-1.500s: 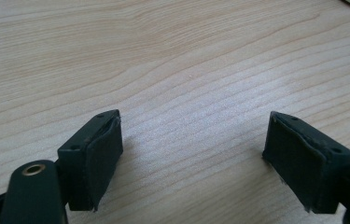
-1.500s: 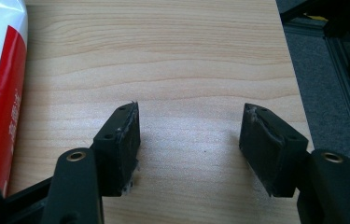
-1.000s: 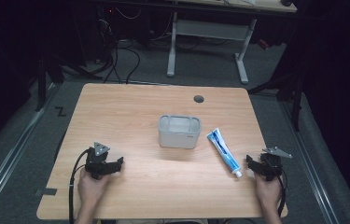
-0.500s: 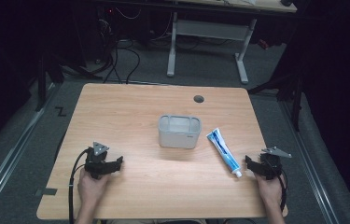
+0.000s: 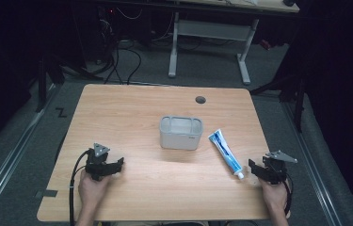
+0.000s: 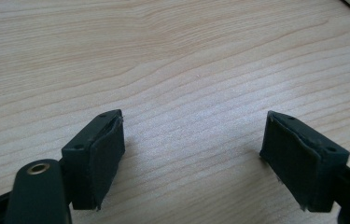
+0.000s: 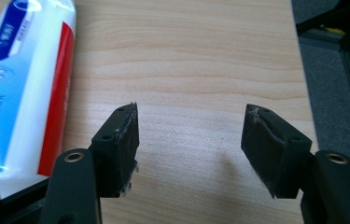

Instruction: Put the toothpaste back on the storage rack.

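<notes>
A blue, white and red toothpaste tube [image 5: 226, 153] lies on the wooden table [image 5: 132, 113], its cap toward the front edge. In the right gripper view the tube [image 7: 21, 88] lies just left of the jaws. A grey open-topped box [image 5: 180, 133] stands near the table's middle. My right gripper [image 5: 254, 168] rests near the front right, just right of the tube's cap, open and empty [image 7: 189, 128]. Resting at the front left, my left gripper [image 5: 115, 165] is open over bare wood [image 6: 193, 135].
A round cable hole [image 5: 200, 100] sits near the table's far edge. A white desk frame [image 5: 212, 35] and cables stand on the dark floor behind. The table's right edge [image 7: 303, 79] runs close to my right gripper.
</notes>
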Available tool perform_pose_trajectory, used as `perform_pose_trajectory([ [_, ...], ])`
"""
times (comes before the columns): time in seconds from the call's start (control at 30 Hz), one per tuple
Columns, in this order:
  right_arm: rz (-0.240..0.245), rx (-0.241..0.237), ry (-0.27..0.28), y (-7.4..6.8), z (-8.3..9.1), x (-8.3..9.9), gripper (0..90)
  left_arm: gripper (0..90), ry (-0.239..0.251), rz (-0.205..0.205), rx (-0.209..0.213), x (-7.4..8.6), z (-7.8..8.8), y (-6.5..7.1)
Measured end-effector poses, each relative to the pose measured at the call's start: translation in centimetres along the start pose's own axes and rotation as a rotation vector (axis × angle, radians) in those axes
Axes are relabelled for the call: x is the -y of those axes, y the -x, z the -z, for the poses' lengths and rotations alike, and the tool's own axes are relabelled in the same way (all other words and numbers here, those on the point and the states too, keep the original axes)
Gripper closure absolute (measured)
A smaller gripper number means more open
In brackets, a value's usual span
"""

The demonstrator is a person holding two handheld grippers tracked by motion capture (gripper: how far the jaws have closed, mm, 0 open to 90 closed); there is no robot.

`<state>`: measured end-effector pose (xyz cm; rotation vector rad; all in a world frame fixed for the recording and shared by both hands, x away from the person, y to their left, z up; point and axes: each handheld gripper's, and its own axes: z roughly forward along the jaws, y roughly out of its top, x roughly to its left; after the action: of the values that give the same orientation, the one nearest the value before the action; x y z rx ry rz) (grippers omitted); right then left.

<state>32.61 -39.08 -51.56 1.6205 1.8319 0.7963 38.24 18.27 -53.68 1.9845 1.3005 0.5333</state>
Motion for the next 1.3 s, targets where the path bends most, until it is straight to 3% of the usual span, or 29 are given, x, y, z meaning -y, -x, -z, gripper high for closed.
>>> perform_pose_trajectory([
  [0.37, -0.041, -0.045, 0.046, -0.7, 1.7, 0.6, 40.5, 22.3, 0.005, 0.014, 0.002, 0.0, 0.1, -0.2],
  [0.7, 0.028, -0.072, 0.044, -2.4, 3.1, 0.8, 45.9, 22.2, -0.005, -0.003, -0.016, 0.0, 0.0, 0.1],
  [0.9, 0.038, -0.092, 0.042, -3.1, 3.4, 0.6, 46.9, 22.3, -0.005, -0.004, -0.017, 0.0, 0.0, 0.1],
  [1.03, 0.075, -0.112, 0.052, -4.3, 3.3, -0.1, 48.1, 22.2, -0.004, -0.005, -0.019, 0.0, 0.0, 0.2],
  [1.3, 0.092, -0.161, 0.051, -5.4, 2.9, -1.5, 49.2, 22.2, -0.004, -0.005, -0.019, 0.0, 0.0, 0.2],
])
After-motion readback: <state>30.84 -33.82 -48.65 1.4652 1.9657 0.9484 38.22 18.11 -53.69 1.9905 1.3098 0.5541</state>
